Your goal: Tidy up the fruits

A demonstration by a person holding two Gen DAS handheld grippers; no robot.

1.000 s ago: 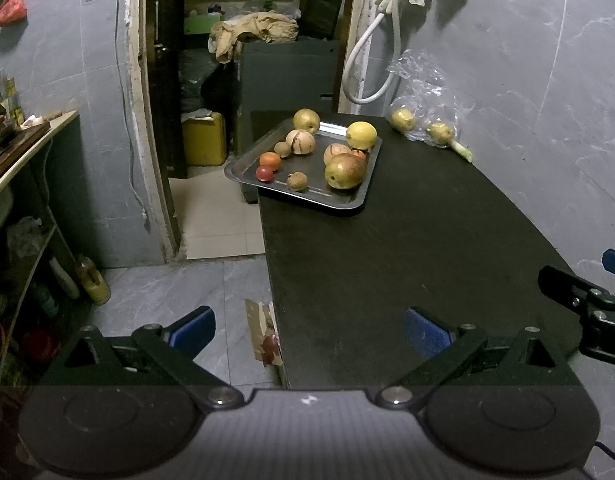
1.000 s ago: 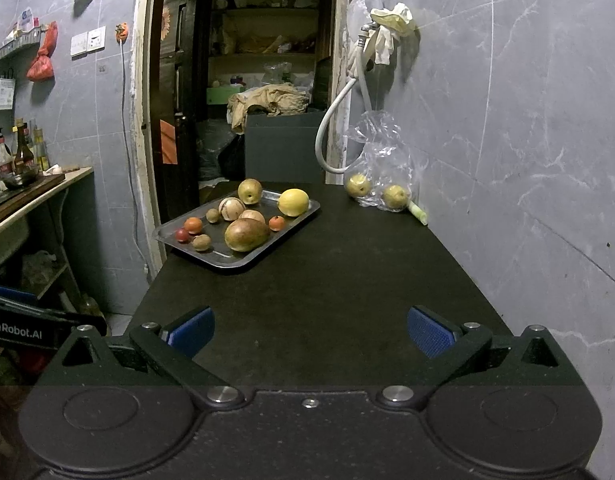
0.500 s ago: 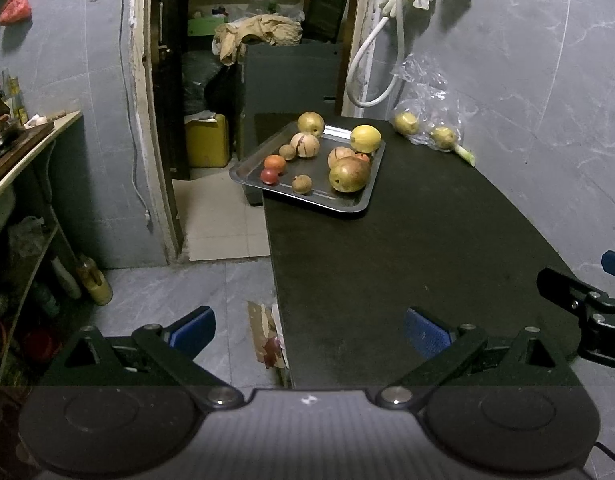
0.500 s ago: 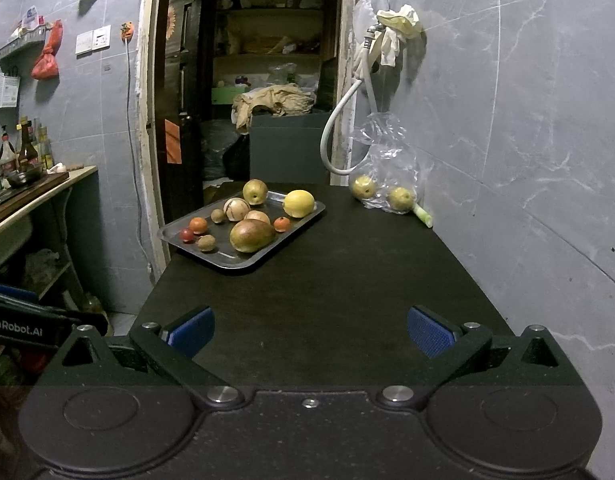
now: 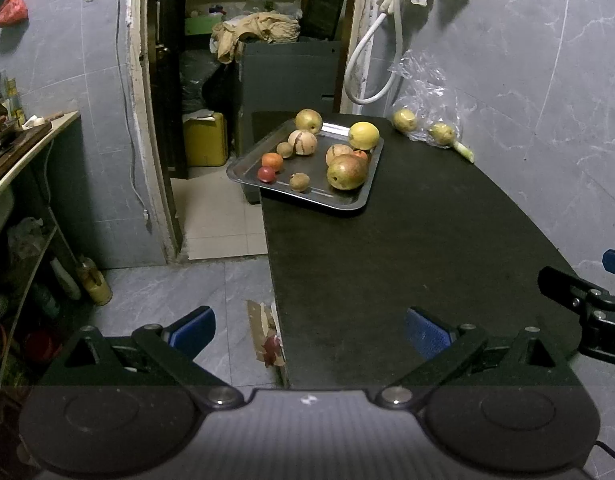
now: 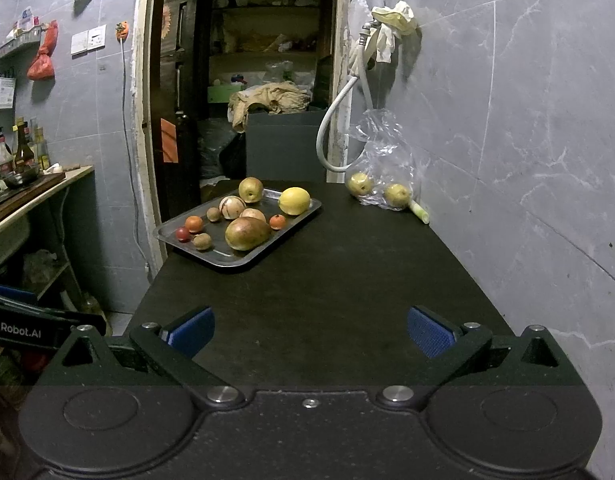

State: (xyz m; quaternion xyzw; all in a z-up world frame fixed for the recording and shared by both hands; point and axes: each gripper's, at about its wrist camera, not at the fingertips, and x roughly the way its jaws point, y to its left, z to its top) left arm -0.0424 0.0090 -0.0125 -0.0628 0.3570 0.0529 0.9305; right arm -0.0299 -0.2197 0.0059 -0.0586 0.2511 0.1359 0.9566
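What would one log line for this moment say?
left gripper: open, empty | right gripper: open, empty | fruits on tray | two pears in bag

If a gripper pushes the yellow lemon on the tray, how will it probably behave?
The lemon looks round and smooth, so it would likely roll, not slide. The tray rim is low and may not stop it. Its skin seems firm, probably safe to grip, though perhaps slippery.

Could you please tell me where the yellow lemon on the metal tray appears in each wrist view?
Left wrist: lemon above centre, at the tray's far right corner.
Right wrist: lemon just left of centre, same corner.
Shared landmark: the large mango in front of it.
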